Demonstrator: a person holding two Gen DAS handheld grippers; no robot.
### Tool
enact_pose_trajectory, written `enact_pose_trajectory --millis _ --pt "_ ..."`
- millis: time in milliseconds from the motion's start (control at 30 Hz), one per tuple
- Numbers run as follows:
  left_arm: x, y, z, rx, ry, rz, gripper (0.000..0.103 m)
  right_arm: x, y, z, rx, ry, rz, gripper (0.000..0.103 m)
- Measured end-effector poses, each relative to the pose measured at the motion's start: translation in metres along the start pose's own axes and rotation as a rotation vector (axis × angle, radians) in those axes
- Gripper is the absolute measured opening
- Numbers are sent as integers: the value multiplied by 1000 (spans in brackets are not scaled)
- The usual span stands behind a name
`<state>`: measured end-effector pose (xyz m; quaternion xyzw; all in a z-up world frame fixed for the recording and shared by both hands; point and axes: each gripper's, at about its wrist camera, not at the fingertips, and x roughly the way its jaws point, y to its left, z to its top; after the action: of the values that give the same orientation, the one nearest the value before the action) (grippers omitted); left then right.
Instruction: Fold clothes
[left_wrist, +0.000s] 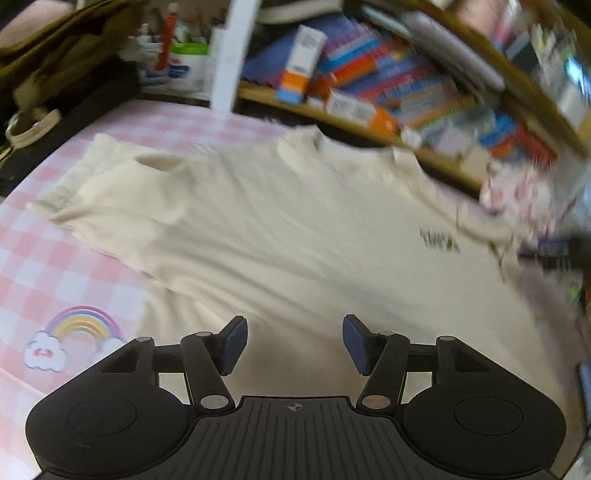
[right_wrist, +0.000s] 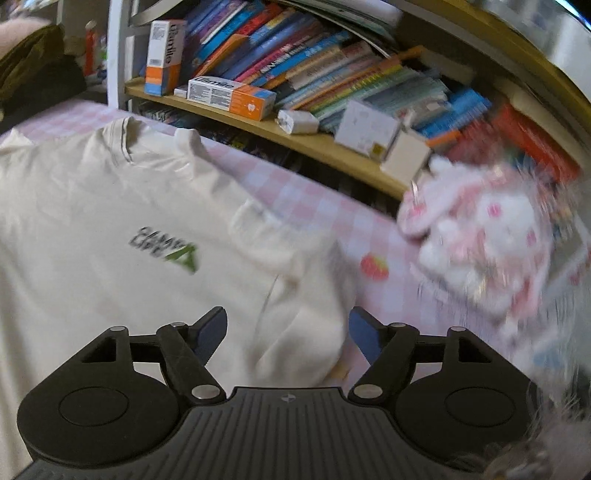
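Cream T-shirt (left_wrist: 280, 236) lay spread flat, print side up, on a pink checked tablecloth (left_wrist: 48, 236), its collar toward the bookshelf (right_wrist: 280, 129) and its hem toward both tools. Left gripper (left_wrist: 294, 341) hung over the lower body of the shirt, jaws spread with nothing between them; right gripper (right_wrist: 288, 332) hung over the shirt's sleeve-side edge, equally spread and empty. Running lengthwise away from both tools, the shirt's far sleeve (left_wrist: 110, 177) seemed nearer the left gripper.
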<state>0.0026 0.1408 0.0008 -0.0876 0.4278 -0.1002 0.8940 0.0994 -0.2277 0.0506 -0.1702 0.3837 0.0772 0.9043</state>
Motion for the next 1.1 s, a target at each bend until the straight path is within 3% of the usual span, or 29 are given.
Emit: enact_pose_trajectory --millis 167,200,300,400,433,500,567,633,667,700,733,833,933,1033,1100 --pt "19 -26 -6 69 46 85 57 43 -12 22 -126 40 68 77" --pt "21 -27 -7 72 46 103 57 51 -13 24 -128 61 90 73" --pt "23 -28 -10 70 37 130 58 66 -13 24 -108 138 160 9" --pt "23 -28 -10 59 39 134 58 38 -25 19 62 40 219 6" --pt "23 -27 -10 53 39 136 58 24 -37 13 163 -19 189 6" --pt "24 -26 -9 47 39 139 58 6 -66 -18 443 -80 2 6" --pt "24 -26 -9 43 39 140 58 3 -86 -51 654 -24 -66 9" --pt "24 -24 -9 42 41 134 58 1 -91 -72 684 24 -35 11" --pt "24 -22 -8 38 42 131 59 -2 -93 -81 695 36 -27 18" --pt "24 -21 -8 35 42 129 60 -8 -94 -88 698 20 -36 45" --pt "24 -21 -8 35 43 127 60 -13 -96 -93 706 -2 -45 60" --pt "25 -23 -9 52 44 128 65 -23 -99 -99 690 -35 -64 56" --pt "27 -26 -10 72 45 131 69 -25 -94 -94 625 -55 -28 52" --pt "27 -28 -11 87 45 132 70 -9 -88 -85 585 -11 35 51" --pt "27 -28 -12 91 46 130 70 -1 -89 -87 617 18 26 50"
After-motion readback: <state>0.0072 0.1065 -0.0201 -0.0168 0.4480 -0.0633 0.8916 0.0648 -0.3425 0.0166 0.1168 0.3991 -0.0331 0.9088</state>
